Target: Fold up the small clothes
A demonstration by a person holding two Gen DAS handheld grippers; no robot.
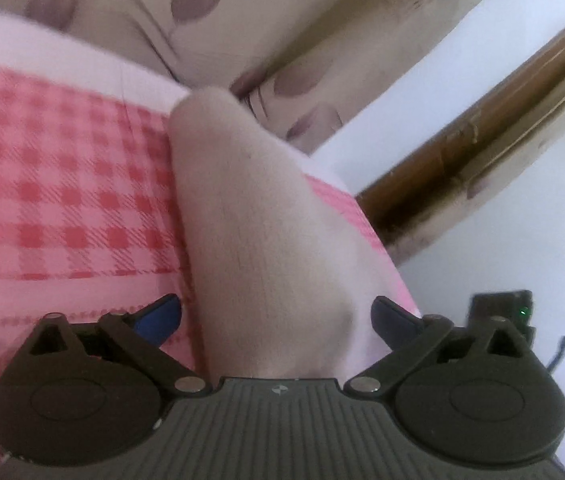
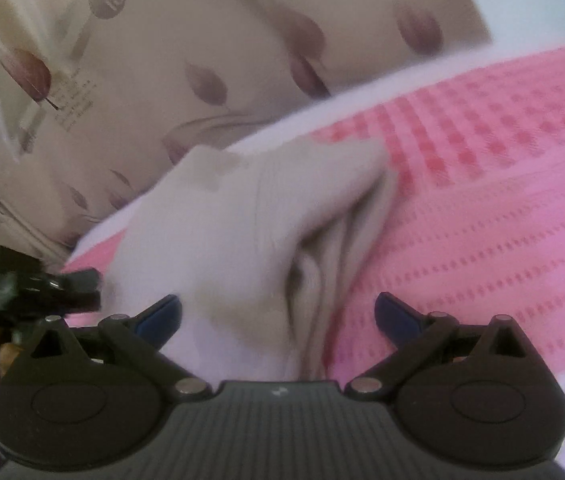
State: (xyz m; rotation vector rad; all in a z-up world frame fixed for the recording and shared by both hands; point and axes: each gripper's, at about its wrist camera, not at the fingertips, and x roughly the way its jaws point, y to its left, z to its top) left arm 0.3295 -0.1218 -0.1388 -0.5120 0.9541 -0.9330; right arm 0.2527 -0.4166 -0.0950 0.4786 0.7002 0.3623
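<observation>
**Both grippers released over a pale garment on a pink checked cover**

Left wrist view: the left gripper (image 1: 276, 320) occupies the bottom of the frame with its blue-tipped fingers (image 1: 160, 318) spread apart, gripping nothing. The pale garment (image 1: 250, 240) runs as a long smooth band from between the fingers toward frame centre. It lies on the pink checked cover (image 1: 54, 184). Only this view shows the brown wooden rail (image 1: 478, 148) at right.

Right wrist view: the right gripper (image 2: 278, 318) is likewise released. Here the garment (image 2: 242, 232) shows bunched folds at centre, lying between the fingers. Only this view shows the other gripper's dark tip (image 2: 70, 284) at left, touching the garment edge. The leaf-print fabric (image 2: 210, 52) fills the upper frame.
</observation>
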